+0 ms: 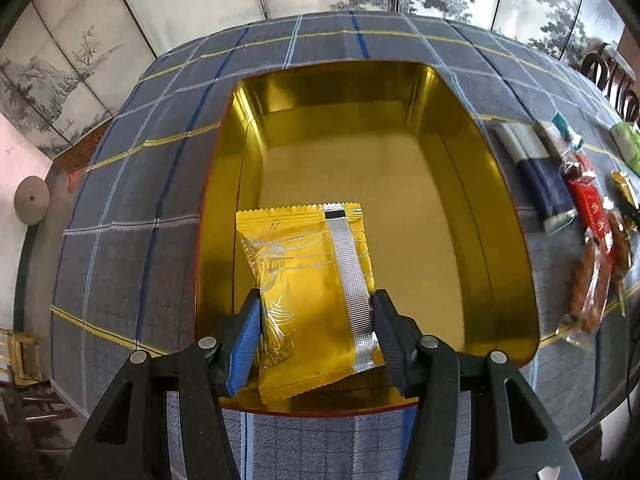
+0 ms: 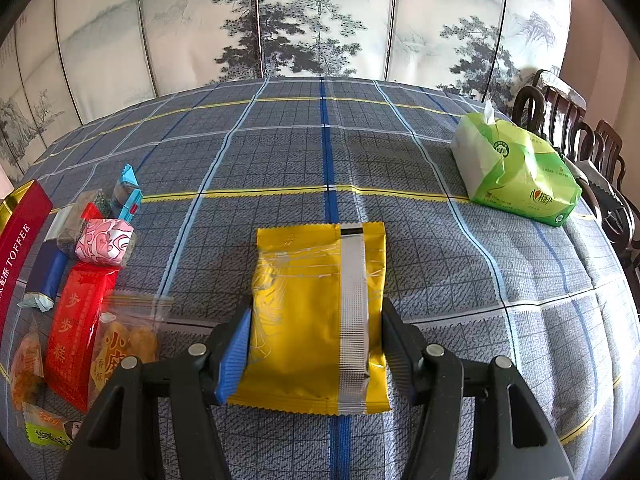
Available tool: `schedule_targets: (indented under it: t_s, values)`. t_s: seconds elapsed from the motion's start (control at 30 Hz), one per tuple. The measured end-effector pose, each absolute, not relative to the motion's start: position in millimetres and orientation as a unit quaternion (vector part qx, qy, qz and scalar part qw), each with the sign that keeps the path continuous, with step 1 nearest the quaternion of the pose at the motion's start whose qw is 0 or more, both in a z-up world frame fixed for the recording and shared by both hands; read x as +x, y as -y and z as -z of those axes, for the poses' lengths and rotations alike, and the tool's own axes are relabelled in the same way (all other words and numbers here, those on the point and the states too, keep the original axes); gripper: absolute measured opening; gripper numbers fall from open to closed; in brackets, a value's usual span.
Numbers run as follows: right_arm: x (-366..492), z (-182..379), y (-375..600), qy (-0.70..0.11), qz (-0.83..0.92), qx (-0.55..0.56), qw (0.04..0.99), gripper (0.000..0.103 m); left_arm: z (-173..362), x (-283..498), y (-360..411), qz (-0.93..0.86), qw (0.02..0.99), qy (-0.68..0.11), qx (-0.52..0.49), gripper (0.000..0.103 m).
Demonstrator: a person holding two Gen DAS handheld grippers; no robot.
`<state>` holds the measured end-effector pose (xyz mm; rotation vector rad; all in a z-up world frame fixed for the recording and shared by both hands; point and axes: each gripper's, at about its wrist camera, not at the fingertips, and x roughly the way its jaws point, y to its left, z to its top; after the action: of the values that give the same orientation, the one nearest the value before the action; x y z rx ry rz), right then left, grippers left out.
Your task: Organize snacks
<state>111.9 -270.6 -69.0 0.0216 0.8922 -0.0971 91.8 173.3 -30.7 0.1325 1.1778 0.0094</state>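
Note:
In the left wrist view my left gripper (image 1: 316, 312) is shut on a yellow foil snack packet (image 1: 308, 280) with a silver seam, held over the near left part of an open gold tin (image 1: 496, 200). The tin's floor holds nothing else. In the right wrist view my right gripper (image 2: 316, 328) is shut on a second yellow foil packet (image 2: 316, 320), held just above the checked tablecloth (image 2: 400, 152). Loose snacks lie at the left: a red packet (image 2: 78, 328), a pink wrapped sweet (image 2: 104, 242), a clear bag of fried pieces (image 2: 124, 340), a blue bar (image 2: 48, 272).
A green tissue pack (image 2: 516, 172) sits at the table's far right, with dark wooden chairs (image 2: 580, 140) behind it. A red toffee box (image 2: 16, 248) stands at the left edge. More snacks (image 1: 592, 240) lie right of the tin. A painted folding screen (image 2: 320, 20) backs the table.

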Motion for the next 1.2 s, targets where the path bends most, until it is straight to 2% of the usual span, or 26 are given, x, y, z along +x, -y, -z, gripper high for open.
schedule_targets:
  t_s: [0.43, 0.5, 0.67, 1.2]
  values:
    - [111.9, 69.4, 269.9, -0.431, 0.047, 0.011, 0.901, 0.061, 35.2, 89.5, -179.2, -0.017, 0.828, -0.554, 0.087, 0.053]
    - [112.1, 69.7, 269.9, -0.431, 0.047, 0.010, 0.901, 0.061, 35.2, 89.1, -179.2, -0.017, 0.830, -0.552, 0.082, 0.055]
    - [112.4, 69.5, 270.7, -0.431, 0.047, 0.011, 0.901, 0.061, 28.7, 85.1, -175.2, -0.016, 0.838, -0.538, 0.086, 0.074]
    - [115.9, 67.3, 271.6, -0.443, 0.057, 0.013, 0.895, 0.060, -12.8, 46.1, -172.8, -0.088, 0.876, -0.471, 0.056, 0.080]
